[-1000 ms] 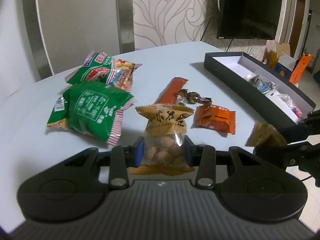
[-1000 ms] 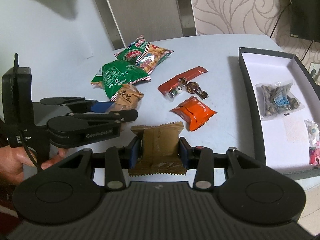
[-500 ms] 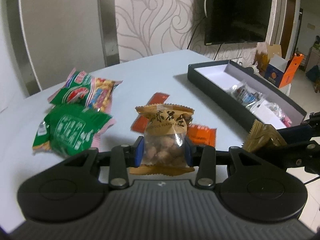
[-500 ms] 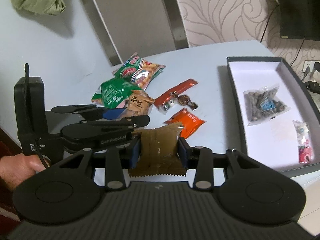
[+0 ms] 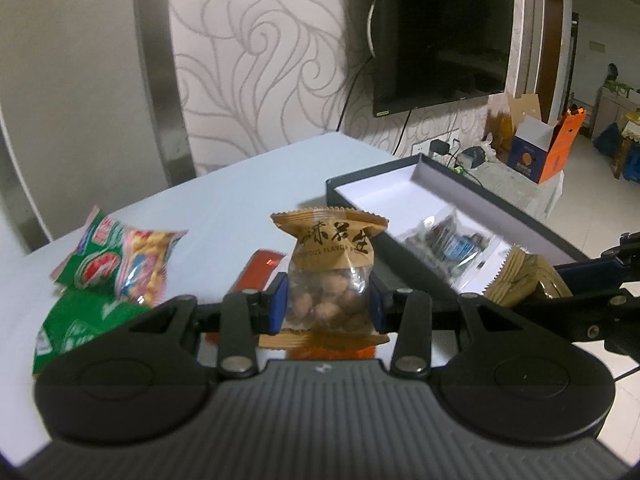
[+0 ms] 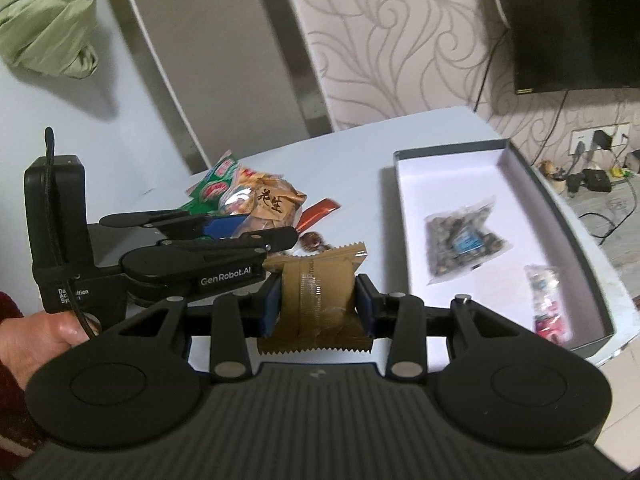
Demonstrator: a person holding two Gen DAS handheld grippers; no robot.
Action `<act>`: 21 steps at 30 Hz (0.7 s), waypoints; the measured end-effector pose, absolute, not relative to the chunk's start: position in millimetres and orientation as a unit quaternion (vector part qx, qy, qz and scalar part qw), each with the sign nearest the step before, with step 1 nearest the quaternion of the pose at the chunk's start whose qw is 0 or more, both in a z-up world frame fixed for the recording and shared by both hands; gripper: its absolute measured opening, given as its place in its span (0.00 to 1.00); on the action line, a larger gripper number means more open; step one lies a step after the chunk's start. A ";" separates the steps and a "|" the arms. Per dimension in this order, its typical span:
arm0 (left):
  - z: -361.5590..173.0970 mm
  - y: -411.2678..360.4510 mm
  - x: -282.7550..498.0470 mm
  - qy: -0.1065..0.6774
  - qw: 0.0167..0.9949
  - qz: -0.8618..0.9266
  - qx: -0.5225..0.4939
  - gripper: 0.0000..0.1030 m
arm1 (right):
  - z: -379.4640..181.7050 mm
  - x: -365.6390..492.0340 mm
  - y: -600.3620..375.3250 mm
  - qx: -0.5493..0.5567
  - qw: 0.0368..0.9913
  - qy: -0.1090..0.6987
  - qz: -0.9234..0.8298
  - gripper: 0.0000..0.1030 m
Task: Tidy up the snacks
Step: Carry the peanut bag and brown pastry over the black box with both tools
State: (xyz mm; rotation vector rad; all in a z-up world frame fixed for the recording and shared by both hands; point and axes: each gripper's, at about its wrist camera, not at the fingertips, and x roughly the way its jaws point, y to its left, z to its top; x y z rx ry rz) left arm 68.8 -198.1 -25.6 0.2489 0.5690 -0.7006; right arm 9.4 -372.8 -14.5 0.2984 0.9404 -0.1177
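Observation:
My left gripper (image 5: pixel 327 304) is shut on a tan peanut packet (image 5: pixel 330 264) and holds it upright above the table. My right gripper (image 6: pixel 317 300) is shut on a plain brown snack packet (image 6: pixel 318 300), also lifted. The right gripper's packet shows at the right of the left wrist view (image 5: pixel 524 276); the left gripper shows beside it in the right wrist view (image 6: pixel 208 232). The dark open box (image 6: pixel 560 216) lies to the right, holding a bag of dark snacks (image 6: pixel 464 240) and a small pink packet (image 6: pixel 548 300).
Two green snack bags (image 5: pixel 116 264) lie on the pale table (image 5: pixel 240 188) at left, with a red-orange bar (image 5: pixel 260 268) and a brown wrapped candy (image 6: pixel 312 240) near them. A wall TV (image 5: pixel 436 32) and floor boxes (image 5: pixel 544 148) stand beyond the table.
Both grippers have risen and tilted up with their packets, and moved right toward the box. The table snacks have dropped lower in both views.

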 end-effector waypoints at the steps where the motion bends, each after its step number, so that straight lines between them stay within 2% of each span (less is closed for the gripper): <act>1: -24.8 -203.9 69.4 0.272 0.892 -0.340 0.120 0.42 | -13.1 9.2 -375.6 0.140 0.880 0.450 -0.060 0.43; 9: -21.0 -240.8 71.2 0.258 0.891 -0.352 0.124 0.42 | -9.3 10.9 -395.0 0.081 0.887 0.442 -0.106 0.43; 21: -36.5 -277.4 79.1 0.272 0.882 -0.364 0.128 0.42 | -26.8 2.4 -427.5 0.079 0.875 0.461 -0.124 0.43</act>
